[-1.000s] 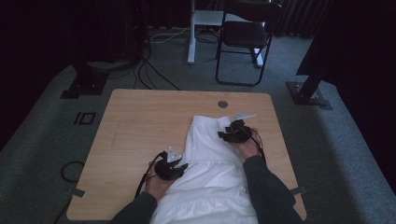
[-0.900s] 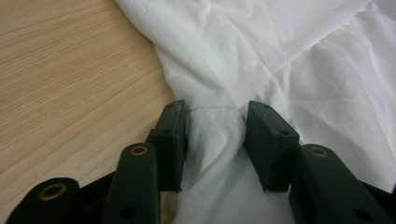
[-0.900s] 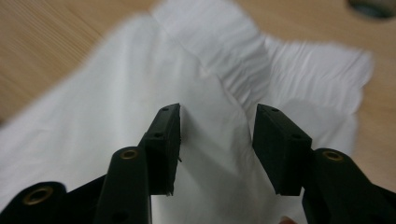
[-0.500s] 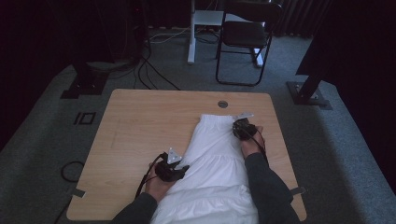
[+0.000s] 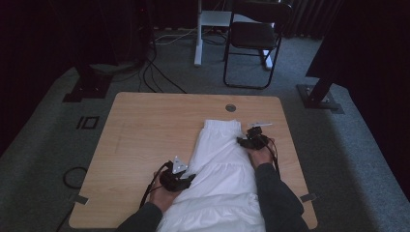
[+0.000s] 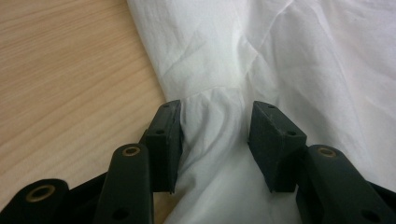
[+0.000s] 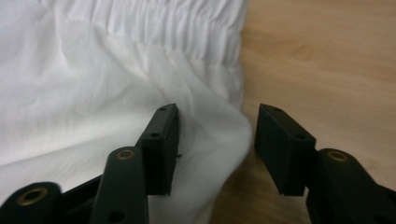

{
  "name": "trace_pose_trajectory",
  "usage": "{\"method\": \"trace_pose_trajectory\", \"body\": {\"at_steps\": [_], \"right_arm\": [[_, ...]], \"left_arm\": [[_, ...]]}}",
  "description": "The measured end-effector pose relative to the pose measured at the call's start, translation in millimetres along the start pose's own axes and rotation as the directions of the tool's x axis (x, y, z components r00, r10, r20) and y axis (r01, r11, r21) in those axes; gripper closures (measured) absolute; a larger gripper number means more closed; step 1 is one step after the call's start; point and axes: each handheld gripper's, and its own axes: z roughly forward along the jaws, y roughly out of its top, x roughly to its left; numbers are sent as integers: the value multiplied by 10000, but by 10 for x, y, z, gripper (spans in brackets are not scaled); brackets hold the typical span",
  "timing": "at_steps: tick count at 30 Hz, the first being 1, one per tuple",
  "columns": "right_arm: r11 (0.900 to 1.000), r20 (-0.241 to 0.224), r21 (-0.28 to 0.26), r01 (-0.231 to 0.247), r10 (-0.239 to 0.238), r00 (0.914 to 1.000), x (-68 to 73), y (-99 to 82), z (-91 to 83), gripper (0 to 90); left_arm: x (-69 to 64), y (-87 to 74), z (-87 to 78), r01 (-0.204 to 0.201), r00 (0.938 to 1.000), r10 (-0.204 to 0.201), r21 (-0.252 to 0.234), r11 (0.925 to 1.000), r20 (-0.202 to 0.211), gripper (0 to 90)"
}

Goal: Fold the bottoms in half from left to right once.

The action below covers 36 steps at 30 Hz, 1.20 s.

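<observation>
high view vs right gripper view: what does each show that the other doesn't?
High view: the whole table, the chair behind it, floor cables, both forearms, and the left tool at the garment's left edge.

Right gripper view: the gathered elastic band up close, and a fold of cloth bulging between the right tool's parted jaws.

Both: the white garment on the wooden tabletop.
</observation>
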Motion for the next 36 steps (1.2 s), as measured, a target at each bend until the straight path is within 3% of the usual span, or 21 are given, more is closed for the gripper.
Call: {"method": "trace_pose_trajectory", "body": {"at_steps": [4,7,10,13,16,18,20,24,30,36], "right_arm": [[9977,173,-80,672,-670,9976,175,-70,-27,553],[9977,233,-165,665,-661,9975,250,-131,-64,558],[9972,162,-260,704,-700,9974,287,-164,-81,576],[9968,87,-107,787,-786,9969,281,-142,-80,581],[9969,59,-33,780,-780,9969,282,-132,-80,583],[9970,65,-55,766,-765,9970,282,-135,-80,584],[9971,63,-76,759,-759,9971,281,-138,-80,584],[9970,28,-91,774,-774,9970,276,-139,-79,585],[9965,-31,-120,828,-829,9966,268,-143,-80,584],[9966,-42,-165,804,-805,9967,267,-150,-80,585]], "left_arm": [[-48,-78,-76,7,10000,-6,-41,10000,16,544],[-99,-142,-143,35,10000,-34,-37,10000,85,543],[-91,-122,-204,34,9999,-38,331,9994,137,512],[32,59,-292,110,9992,-118,-211,9997,-383,476],[200,382,-294,330,9987,-356,-679,9971,-370,421],[282,604,-177,172,9982,-221,-879,9960,-552,403],[371,806,-8,368,9986,-403,-977,9945,-338,384],[489,1063,372,679,9959,-723,-774,9947,-546,366],[556,1064,799,1102,9920,-1107,-117,9938,-607,359],[575,1045,975,1158,9906,-1141,177,9931,-750,342]]}}
